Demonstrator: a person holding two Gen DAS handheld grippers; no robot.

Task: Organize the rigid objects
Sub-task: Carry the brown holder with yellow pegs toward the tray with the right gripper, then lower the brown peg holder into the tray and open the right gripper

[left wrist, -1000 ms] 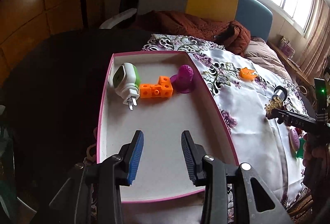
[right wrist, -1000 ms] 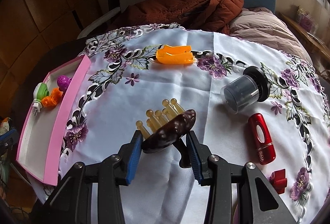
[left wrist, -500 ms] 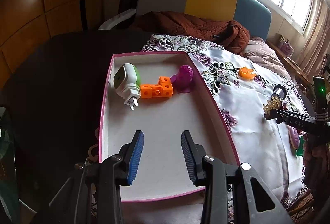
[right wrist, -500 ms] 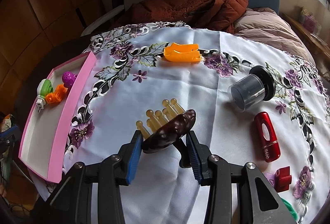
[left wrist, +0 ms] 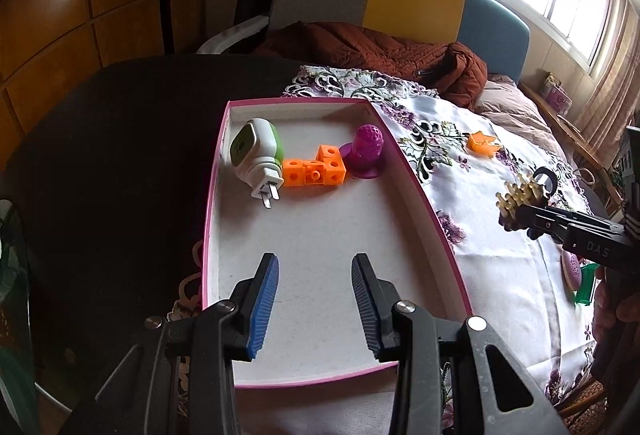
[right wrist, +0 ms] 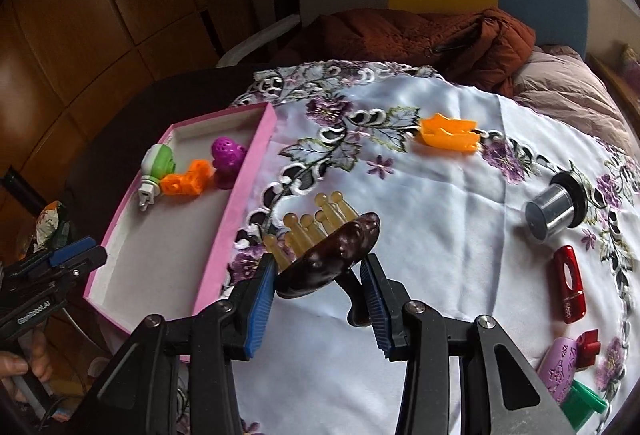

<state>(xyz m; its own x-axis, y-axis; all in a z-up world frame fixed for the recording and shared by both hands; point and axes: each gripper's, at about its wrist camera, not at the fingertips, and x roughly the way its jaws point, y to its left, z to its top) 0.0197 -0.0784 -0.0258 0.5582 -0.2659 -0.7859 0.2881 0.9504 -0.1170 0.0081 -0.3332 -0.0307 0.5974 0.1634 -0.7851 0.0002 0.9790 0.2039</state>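
Observation:
My right gripper [right wrist: 320, 261] is shut on a dark brown massage brush [right wrist: 334, 251] with amber prongs and holds it clear of the white embroidered cloth, just right of the pink-rimmed tray [right wrist: 256, 163]. The left wrist view shows that brush [left wrist: 520, 195] off the tray's right side. My left gripper [left wrist: 315, 263] hangs open over the near half of the tray [left wrist: 424, 191], nothing between its fingers. At the tray's far end lie a green and white plug [left wrist: 258, 155], orange cubes [left wrist: 316, 169] and a purple dome [left wrist: 366, 151].
On the cloth lie an orange piece [right wrist: 448, 133], a black-capped cylinder [right wrist: 554, 211], a red case [right wrist: 570, 283], and purple [right wrist: 558, 367], small red and green items at the lower right. A chair with a brown jacket [right wrist: 420, 35] stands behind the table. Dark bare table lies left of the tray.
My right gripper has carried the brush leftward and a little up, closer to the tray. The left gripper has stayed where it was, still open.

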